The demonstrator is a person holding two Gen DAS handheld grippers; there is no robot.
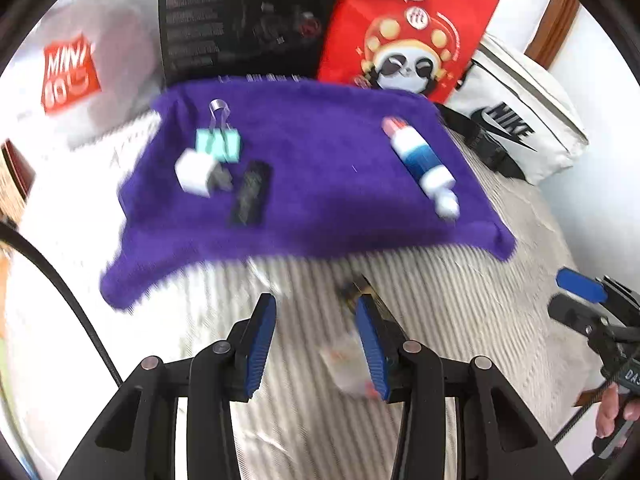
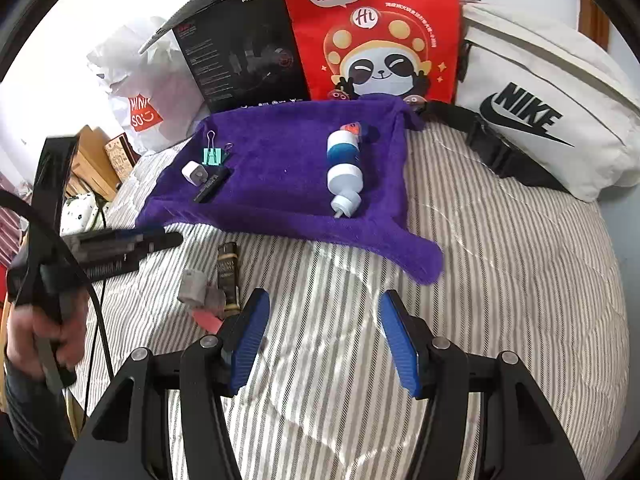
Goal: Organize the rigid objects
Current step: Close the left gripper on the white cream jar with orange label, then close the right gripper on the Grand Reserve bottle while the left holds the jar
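A purple towel (image 1: pixel 320 184) lies spread on the striped bed. On it sit a teal binder clip (image 1: pixel 219 142), a white charger cube (image 1: pixel 196 172), a black stick (image 1: pixel 250 194) and a blue-and-white glue bottle (image 1: pixel 420 164). My left gripper (image 1: pixel 315 304) is open over the sheet in front of the towel, with nothing between its fingers. Just beside its right finger lie a dark gold-banded box (image 2: pixel 228 276), grey pieces (image 2: pixel 196 286) and a pink eraser (image 2: pixel 208 320). My right gripper (image 2: pixel 323 298) is open and empty over bare sheet, near the towel's hanging corner.
Behind the towel stand a black box (image 2: pixel 244 64), a red panda bag (image 2: pixel 376 32), a white Nike bag (image 2: pixel 540 112) and a white Miniso bag (image 2: pixel 148 92). A black cable (image 2: pixel 92 300) runs past the hand at the left.
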